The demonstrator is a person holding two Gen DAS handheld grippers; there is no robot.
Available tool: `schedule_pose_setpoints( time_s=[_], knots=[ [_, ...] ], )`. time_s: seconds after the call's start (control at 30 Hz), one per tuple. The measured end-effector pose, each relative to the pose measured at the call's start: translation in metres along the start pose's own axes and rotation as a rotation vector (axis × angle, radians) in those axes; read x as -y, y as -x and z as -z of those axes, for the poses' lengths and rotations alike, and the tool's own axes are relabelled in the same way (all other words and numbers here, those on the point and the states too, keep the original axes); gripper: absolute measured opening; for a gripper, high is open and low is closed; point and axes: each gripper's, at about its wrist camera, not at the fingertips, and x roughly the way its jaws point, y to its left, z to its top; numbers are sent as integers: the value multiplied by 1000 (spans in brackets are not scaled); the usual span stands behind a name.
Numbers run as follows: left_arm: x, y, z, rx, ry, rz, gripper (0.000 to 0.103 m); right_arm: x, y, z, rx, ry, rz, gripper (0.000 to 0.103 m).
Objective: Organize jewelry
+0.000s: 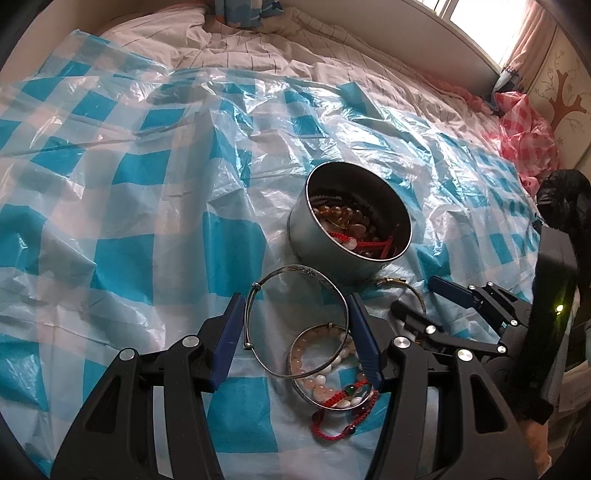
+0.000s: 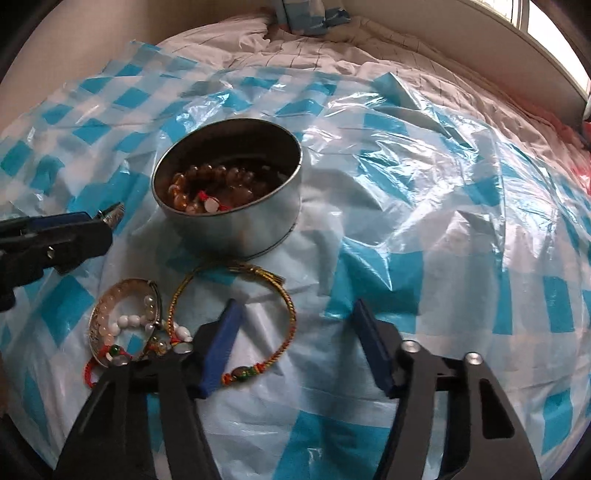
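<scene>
A round metal tin (image 1: 317, 236) holding brown beads and red cord stands on the blue-checked plastic sheet; it also shows in the right wrist view (image 2: 236, 225). My left gripper (image 1: 295, 306) holds a thin silver bangle (image 1: 306, 272) across its jaws, lifted just in front of the tin. Below it lie a wide silver bangle (image 1: 295, 363), a pale bead bracelet (image 1: 317, 378) and a red cord bracelet (image 1: 332, 430). My right gripper (image 2: 295, 314) is open and empty over a gold twisted bangle (image 2: 291, 306). The right gripper also shows in the left wrist view (image 1: 421, 295).
The blue-and-white checked plastic sheet (image 1: 147, 206) covers a bed with a rumpled pale quilt (image 1: 258, 44). A pink checked bag (image 1: 524, 129) lies at the far right by the wall. A window (image 1: 480, 22) is at the top right.
</scene>
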Motion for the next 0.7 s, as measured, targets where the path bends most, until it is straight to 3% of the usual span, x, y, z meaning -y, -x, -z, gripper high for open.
schedule_pose_setpoints(
  time_s=[0.13,0.23,0.47,0.7],
  knots=[
    [-1,-5,2,-13,-18,-19,53,-2,0,2,-11,-6,-85,18],
    [-1,-5,3,-14,-28,-27,53,-1,2,1,-2,-29,-122,7],
    [-2,-3,2,-4,-28,-30,53,34,20,0,70,-205,-236,4],
    [4,0,1,9,-56,-54,53,37,26,-3,94,-221,-249,4]
  ],
)
